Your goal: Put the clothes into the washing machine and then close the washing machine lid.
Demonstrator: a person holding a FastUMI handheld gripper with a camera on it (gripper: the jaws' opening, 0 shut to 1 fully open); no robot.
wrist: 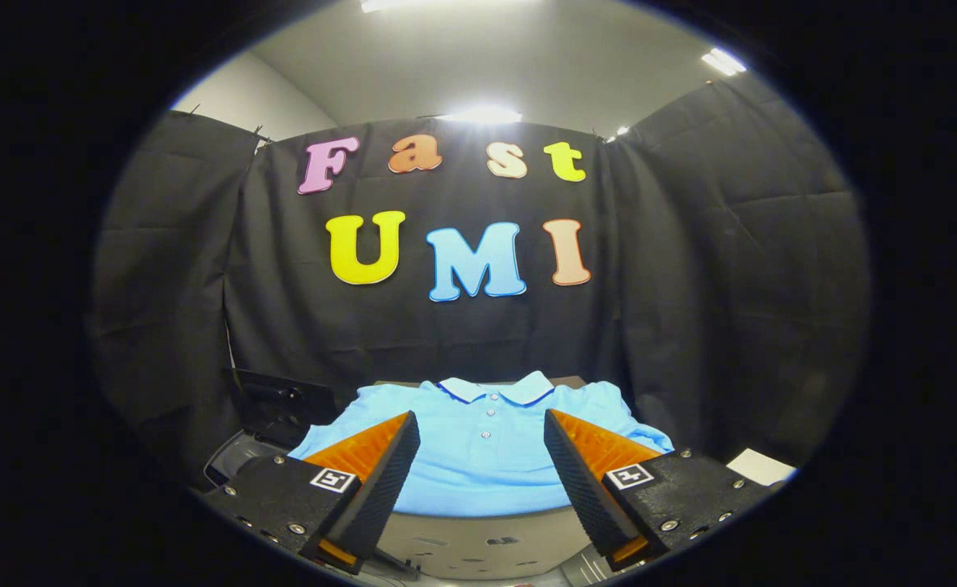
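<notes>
Jaws: spread wide, nothing between them; the gripper (482, 440) is empty and its two fingers (381, 481) frame the garment from either side.
Task's thing: a light blue polo shirt (478, 456), laid flat and face up on a raised surface (478, 530), just ahead of the fingertips and slightly below their line.
Direction from jaws: straight ahead; the button placket runs almost exactly down the middle of the gap, so the shirt is centred on the gripper's axis.
Long axis: the shirt runs away from the gripper, hem nearest the fingers, collar (495, 388) farthest, close to the black cloth wall (690, 285).
Width against opening: sleeves and shoulders spread beyond both fingers, so the cloth is wider than the open span.
Contact: cannot tell for certain, but the fingers appear to hover over the near part of the shirt, not pressing it.
Washing machine: dark and pale moulded parts (271, 408) show to the left of the shirt and under the fingers; which of these is the lid I cannot tell.
Step in hand, as I judge it: approach to the first grasp; no clothes are in the machine yet.
What the move turns on: a forward and downward push onto the near middle of the shirt, then a pinch that gathers a fold.
</notes>
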